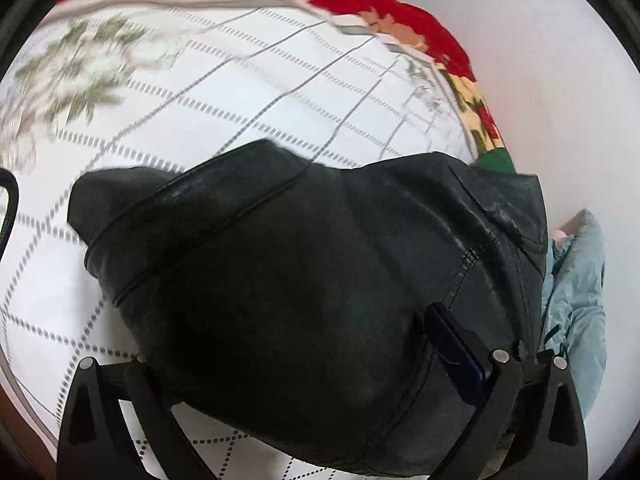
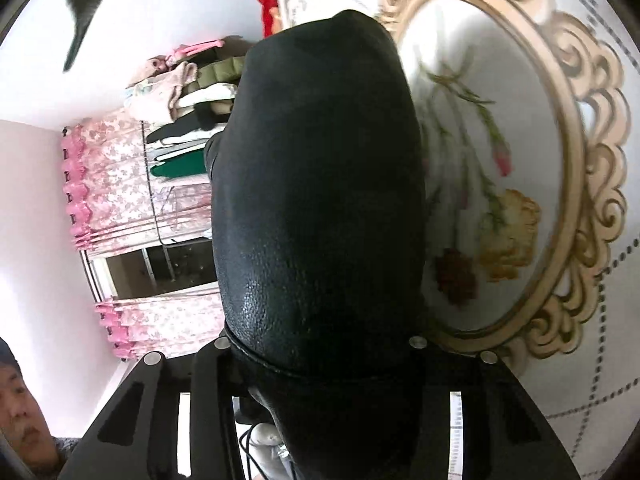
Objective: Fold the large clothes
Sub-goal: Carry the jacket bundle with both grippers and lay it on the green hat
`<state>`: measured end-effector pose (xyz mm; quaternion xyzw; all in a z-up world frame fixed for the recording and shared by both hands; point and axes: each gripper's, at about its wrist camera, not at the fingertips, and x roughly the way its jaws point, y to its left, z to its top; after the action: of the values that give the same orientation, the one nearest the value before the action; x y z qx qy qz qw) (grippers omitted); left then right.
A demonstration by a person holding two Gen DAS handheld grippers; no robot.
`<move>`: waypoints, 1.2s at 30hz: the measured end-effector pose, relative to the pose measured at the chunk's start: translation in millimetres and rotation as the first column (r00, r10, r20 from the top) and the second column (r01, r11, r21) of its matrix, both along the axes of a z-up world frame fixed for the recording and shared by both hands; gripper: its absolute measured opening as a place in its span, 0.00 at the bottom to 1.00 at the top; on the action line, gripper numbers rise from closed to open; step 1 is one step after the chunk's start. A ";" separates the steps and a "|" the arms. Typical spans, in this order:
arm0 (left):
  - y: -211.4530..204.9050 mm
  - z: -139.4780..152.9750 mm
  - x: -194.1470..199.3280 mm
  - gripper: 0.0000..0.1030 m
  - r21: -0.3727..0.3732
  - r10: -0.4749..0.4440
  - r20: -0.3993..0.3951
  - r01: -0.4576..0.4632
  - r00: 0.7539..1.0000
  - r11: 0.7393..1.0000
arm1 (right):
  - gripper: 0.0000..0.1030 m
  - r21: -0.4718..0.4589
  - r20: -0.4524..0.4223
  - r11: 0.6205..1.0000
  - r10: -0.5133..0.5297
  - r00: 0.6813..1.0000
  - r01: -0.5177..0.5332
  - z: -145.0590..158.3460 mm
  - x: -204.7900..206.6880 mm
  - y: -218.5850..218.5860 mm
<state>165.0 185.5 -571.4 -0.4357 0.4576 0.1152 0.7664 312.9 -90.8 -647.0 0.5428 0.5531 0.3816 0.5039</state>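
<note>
White quilted bedspread (image 1: pixel 224 80) with grey dotted grid and flower prints covers the bed; a red floral blanket (image 1: pixel 400 4) runs along its far edge. Pale walls. Right wrist view: pink floral curtains (image 2: pixel 120 184) around a window, a stack of folded clothes (image 2: pixel 188 100) beside them, a person's face (image 2: pixel 20 404) at the lower left corner. A gold scroll-framed flower print (image 2: pixel 500 200) shows on the bedspread.

Black leather jacket (image 1: pixel 312 260) lies bunched near the bed's right edge, a light blue garment (image 1: pixel 576 304) just beyond it.

Left gripper (image 1: pixel 320 360): jacket bulges between the spread fingers, blue pad (image 1: pixel 456 344) touching it; cannot tell if it is clamped. Right gripper (image 2: pixel 320 352): jacket fold fills the gap between fingers, clenched on it.
</note>
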 end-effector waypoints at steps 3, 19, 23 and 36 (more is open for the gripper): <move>4.8 14.3 13.2 0.90 0.003 -0.021 0.023 0.021 1.000 1.000 | 0.45 0.009 0.026 1.000 -0.020 0.999 0.020 21.2 5.2 3.6; -39.1 118.1 141.1 0.73 0.059 -0.201 0.171 0.193 0.965 0.979 | 0.45 0.042 0.164 0.974 -0.225 0.960 0.221 144.5 92.2 -44.4; -71.3 137.8 198.1 0.73 0.062 -0.229 0.213 0.221 0.950 0.973 | 0.45 0.043 0.208 0.971 -0.240 0.948 0.237 156.7 123.9 -94.7; -147.2 90.6 390.8 0.73 0.112 -0.269 0.273 0.247 0.924 0.962 | 0.45 0.101 0.187 0.968 -0.243 0.952 0.228 82.2 334.1 -221.9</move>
<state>555.7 38.3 -480.8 -0.3546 0.3908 -0.0339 0.8487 647.0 -312.6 -564.7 0.5834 0.4161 0.3923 0.5767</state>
